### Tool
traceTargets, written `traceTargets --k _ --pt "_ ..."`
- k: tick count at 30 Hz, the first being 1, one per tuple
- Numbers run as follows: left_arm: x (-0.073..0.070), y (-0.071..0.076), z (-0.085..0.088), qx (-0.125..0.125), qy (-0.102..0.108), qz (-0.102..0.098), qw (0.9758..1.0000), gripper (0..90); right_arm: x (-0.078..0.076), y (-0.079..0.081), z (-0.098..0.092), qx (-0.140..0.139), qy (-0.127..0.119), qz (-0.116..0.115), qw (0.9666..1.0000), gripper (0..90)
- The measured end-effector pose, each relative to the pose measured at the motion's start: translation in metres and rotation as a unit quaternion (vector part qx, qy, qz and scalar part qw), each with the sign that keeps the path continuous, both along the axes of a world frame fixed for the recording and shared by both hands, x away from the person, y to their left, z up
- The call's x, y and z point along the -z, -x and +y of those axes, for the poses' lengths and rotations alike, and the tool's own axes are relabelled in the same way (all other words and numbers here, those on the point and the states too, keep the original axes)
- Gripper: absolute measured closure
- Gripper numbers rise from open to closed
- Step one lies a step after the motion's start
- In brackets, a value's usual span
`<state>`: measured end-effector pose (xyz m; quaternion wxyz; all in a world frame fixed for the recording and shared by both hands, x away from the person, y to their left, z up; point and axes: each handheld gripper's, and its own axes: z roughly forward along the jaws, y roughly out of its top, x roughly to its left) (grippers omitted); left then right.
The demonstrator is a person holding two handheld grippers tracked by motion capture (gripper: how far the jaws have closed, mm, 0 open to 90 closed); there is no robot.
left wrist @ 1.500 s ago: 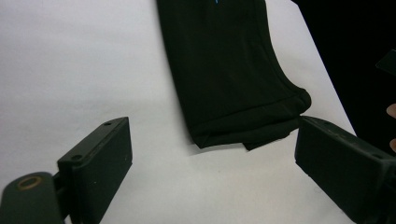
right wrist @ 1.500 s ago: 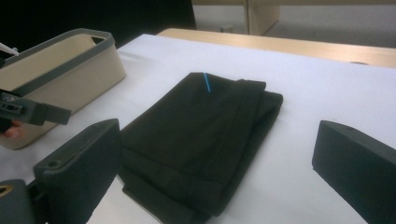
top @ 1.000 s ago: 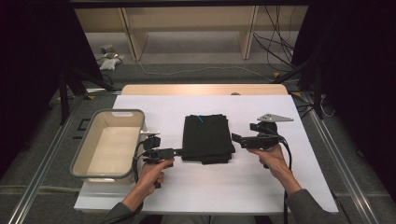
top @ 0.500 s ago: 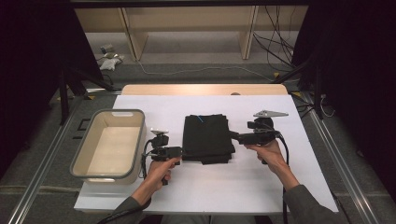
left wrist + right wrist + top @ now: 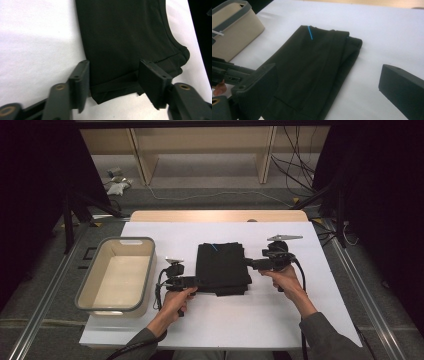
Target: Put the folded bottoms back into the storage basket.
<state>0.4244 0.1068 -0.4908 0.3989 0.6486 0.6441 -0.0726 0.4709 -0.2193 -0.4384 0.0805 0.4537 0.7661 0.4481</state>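
My left gripper (image 5: 113, 82) had been closing, its flat black pads straddling a corner of the folded, matte black cloth garment (image 5: 221, 267) lying mid-table on white paper (image 5: 280, 320); my right gripper (image 5: 327, 87) stood spread wide beside it.

A folded garment (image 5: 222, 267) lies mid-counter (image 5: 280, 320), with a tub (image 5: 117, 275) well to its left. The left gripper (image 5: 192, 281) sits at the garment's near left corner, jaws straddling it, and the right gripper (image 5: 250, 262) at its right edge.
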Motion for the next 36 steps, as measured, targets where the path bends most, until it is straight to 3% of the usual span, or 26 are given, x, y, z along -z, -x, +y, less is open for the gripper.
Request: traceTargets --k 7,12,22,25,32,36 --pt "0.001 0.001 -0.001 -0.005 -0.022 -0.007 0.9997 67.8 0.005 -0.022 0.008 -0.001 0.000 0.036 0.9994 3.5" --pt "-0.002 0.001 0.001 -0.002 -0.021 -0.017 0.9996 81.6 0.010 -0.046 0.017 -0.001 0.016 0.058 0.9982 4.7" --pt "-0.007 0.002 0.002 0.008 -0.024 -0.031 0.9992 83.8 0.015 -0.076 0.030 0.008 0.050 0.080 0.9955 7.0" --pt "-0.008 0.002 0.002 0.012 -0.027 -0.033 0.9990 84.0 0.019 -0.085 0.037 0.009 0.065 0.095 0.9933 7.3" --pt "-0.012 0.003 0.004 0.018 -0.034 -0.043 0.9983 84.0 0.027 -0.094 0.046 0.012 0.087 0.113 0.9897 8.8" --pt "-0.012 0.003 0.006 0.018 -0.031 -0.048 0.9982 84.0 0.031 -0.097 0.046 0.016 0.083 0.118 0.9894 10.5"
